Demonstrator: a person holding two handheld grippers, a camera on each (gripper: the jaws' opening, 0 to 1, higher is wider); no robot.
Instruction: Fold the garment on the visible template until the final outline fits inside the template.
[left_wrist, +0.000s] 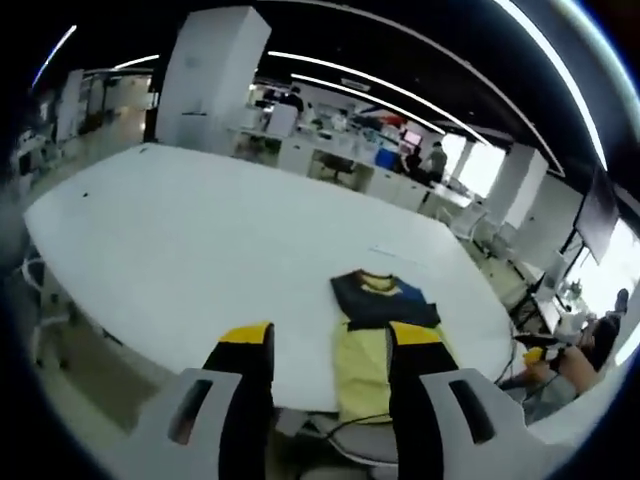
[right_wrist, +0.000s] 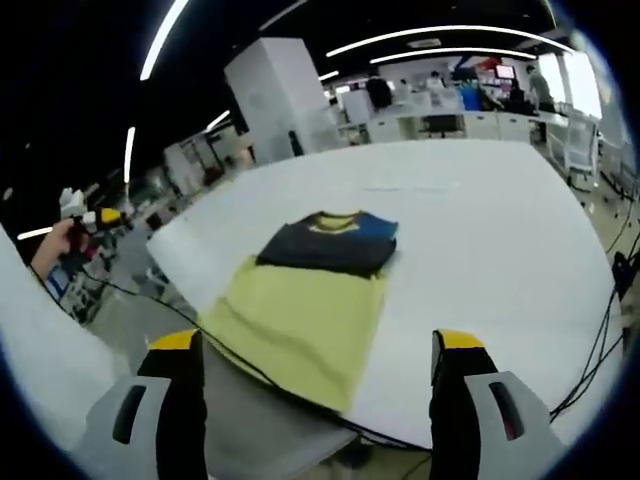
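A wide office hall spreads behind everything, with white pillars, rows of desks and long ceiling lights. The large white worktop (left_wrist: 180, 240) runs across both views, its surface bare apart from the garment.

The garment (right_wrist: 305, 300) lies flat at the near edge of the worktop, by a rounded corner. It is a yellow shirt with a dark navy upper part, a yellow collar and a patch of blue at one shoulder. The dark upper part, with its sleeves, looks folded into a compact band across the top, while the yellow body reaches to the worktop's edge and slightly overhangs it. In the left gripper view the garment (left_wrist: 375, 335) sits just beyond the right jaw, partly hidden by it. A template outline cannot be made out on the worktop.

Black cables (right_wrist: 600, 330) trail along the floor past the far side of the worktop.

The left claw (left_wrist: 330, 345) hangs in the air short of the worktop's edge, released, its yellow-tipped jaws apart and holding nothing. The right claw (right_wrist: 320, 350) is likewise released, jaws spread wide either side of the garment's yellow hem, above it and not touching.
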